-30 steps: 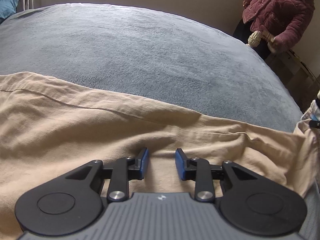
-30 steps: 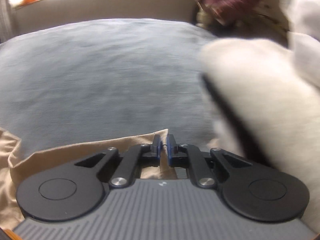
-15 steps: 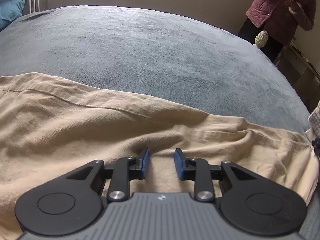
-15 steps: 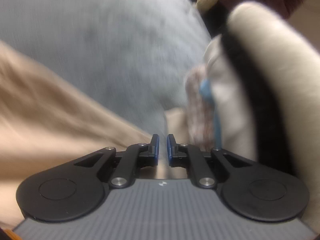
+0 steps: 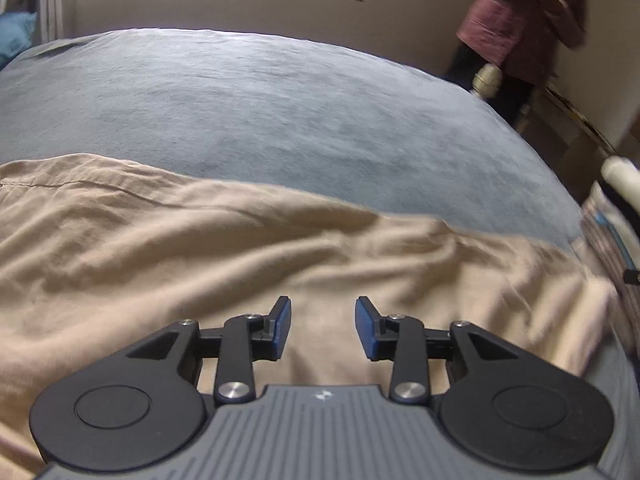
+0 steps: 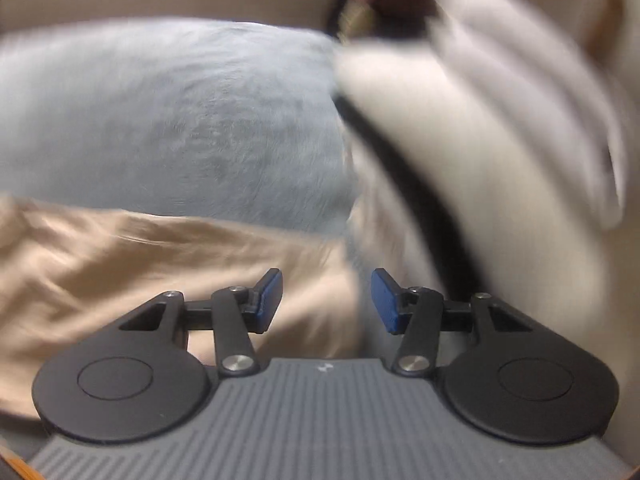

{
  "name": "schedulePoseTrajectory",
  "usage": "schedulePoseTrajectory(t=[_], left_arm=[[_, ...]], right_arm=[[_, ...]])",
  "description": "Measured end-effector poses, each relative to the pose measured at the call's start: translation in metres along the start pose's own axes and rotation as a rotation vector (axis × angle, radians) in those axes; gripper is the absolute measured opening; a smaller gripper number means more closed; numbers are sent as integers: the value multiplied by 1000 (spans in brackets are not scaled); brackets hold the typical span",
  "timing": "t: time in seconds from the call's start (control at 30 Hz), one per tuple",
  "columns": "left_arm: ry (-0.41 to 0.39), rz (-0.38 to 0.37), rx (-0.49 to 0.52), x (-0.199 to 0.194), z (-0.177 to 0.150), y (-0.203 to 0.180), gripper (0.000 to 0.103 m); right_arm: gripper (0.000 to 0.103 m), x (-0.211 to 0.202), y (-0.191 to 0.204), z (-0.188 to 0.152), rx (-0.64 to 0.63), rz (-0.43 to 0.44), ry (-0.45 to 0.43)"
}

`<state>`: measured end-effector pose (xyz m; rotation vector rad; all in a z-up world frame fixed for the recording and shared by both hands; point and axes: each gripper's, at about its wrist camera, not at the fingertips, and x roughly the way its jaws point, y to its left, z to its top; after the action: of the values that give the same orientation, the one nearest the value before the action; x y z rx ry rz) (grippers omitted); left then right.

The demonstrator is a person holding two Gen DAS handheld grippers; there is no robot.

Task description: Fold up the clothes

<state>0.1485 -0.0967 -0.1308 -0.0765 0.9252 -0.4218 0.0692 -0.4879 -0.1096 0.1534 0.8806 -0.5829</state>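
**One tan garment on a grey bed**

A single creased, soft tan garment lies spread on the plush grey bed (woven, with one stitched seam). Both jaws are opening with nothing between them: left hand-held gripper, right hand-held gripper over the cloth's edge.

Readable text: none in either wrist view.
Numbers, labels, brand names: none legible.
Signs: none legible; the right wrist view is blurred.
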Motion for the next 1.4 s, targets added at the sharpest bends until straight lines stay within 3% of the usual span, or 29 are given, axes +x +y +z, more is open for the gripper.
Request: schedulePoseTrajectory(t=[0.1, 0.2, 0.3, 0.4, 0.43, 0.47, 0.5, 0.57, 0.73, 0.83, 0.97, 1.1, 1.2, 1.3, 1.4], left_arm=[[23, 10, 26, -5, -15, -3, 37], [41, 25, 20, -7, -26, -1, 36], [49, 41, 23, -6, -31, 2, 36], [53, 49, 21, -4, -32, 3, 36], [53, 51, 18, -3, -33, 3, 36], [52, 53, 16, -3, -33, 3, 36], [50, 54, 15, -3, -33, 3, 36], [47, 52, 13, -3, -34, 3, 36], [46, 47, 14, -5, -35, 6, 35], [52, 46, 6, -7, -34, 9, 35], [49, 42, -4, -10, -34, 12, 36], [34, 36, -24, -13, -36, 16, 36], [29, 33, -36, -14, -39, 20, 36], [23, 41, -31, -15, -42, 21, 36], [9, 61, -32, -16, -47, 20, 36]], right_arm=[[47, -2, -39, -43, 427, 146, 100], [47, 15, -68, -85, 832, 230, 117], [46, 32, -73, -108, 1022, 230, 64], [45, 44, -76, -115, 1098, 262, 16], [38, 45, -76, -116, 1107, 268, 1], [21, 46, -75, -113, 1094, 261, 0], [12, 46, -73, -109, 1081, 254, -1], [6, 40, -71, -104, 1044, 244, -17], [6, -6, -54, -89, 837, 176, -104], [6, -6, -44, -91, 755, 48, -55], [14, 10, -47, -97, 771, -76, 44], [19, -20, -41, -97, 785, -138, -32], [21, -44, -14, -80, 585, -55, -110], [21, -49, 40, -57, 284, 148, -135], [20, -35, 103, -40, 57, 381, -60]])
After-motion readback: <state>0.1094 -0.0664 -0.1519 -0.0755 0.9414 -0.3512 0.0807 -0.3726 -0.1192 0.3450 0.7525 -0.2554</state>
